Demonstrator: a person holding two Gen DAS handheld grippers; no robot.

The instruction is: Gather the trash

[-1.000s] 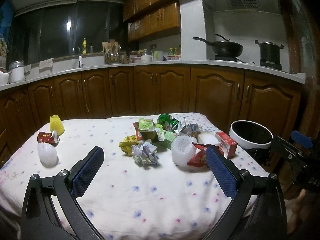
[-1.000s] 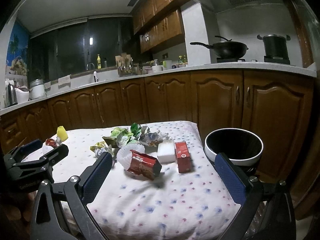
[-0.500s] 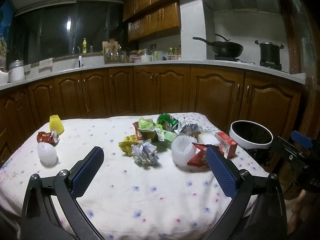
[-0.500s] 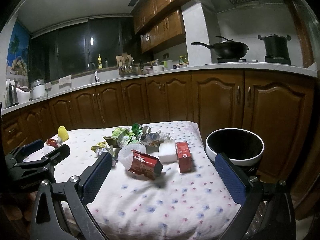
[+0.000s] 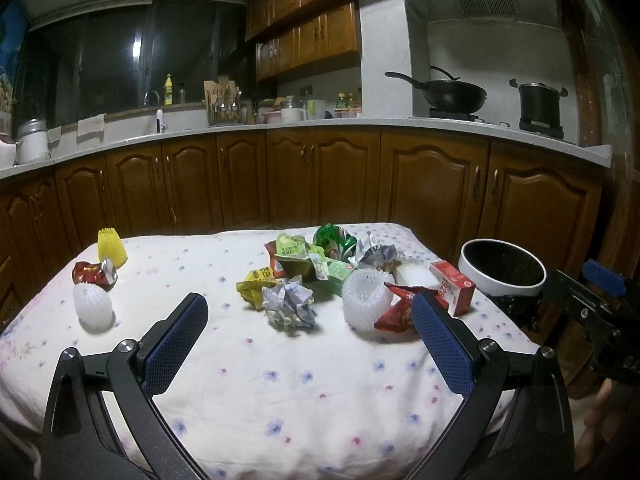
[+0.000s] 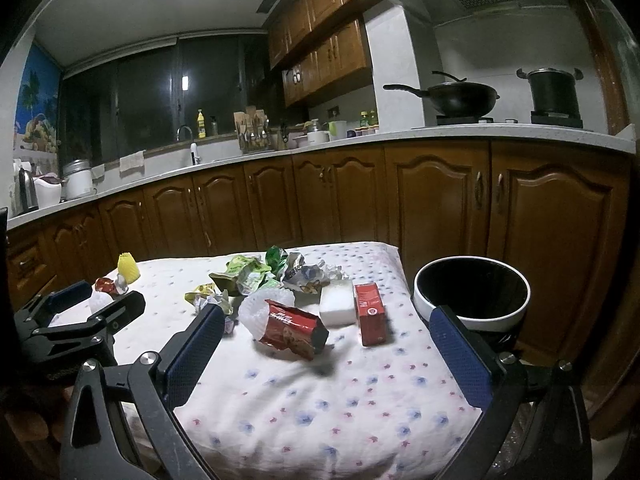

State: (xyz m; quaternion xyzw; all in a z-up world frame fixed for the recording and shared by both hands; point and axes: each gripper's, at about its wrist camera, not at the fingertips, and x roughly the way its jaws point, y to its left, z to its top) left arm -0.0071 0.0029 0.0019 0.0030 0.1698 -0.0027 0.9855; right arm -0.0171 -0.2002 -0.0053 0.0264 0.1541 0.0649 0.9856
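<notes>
Trash pile [image 5: 320, 276] sits mid-table toward the right edge, on floral tablecloth [image 5: 280, 380]. Left wrist view: left gripper [image 5: 308, 340] jaws wide, holding nothing, above bare cloth at the near edge; crumpled paper [image 5: 290, 304] and white foam net [image 5: 366, 300] lie just ahead. Right wrist view: right gripper [image 6: 332, 348] wide, nothing held; red snack wrapper [image 6: 294, 330] and red carton [image 6: 370, 314] between the fingers' line, bin [image 6: 472, 292] just off table's right edge.
</notes>
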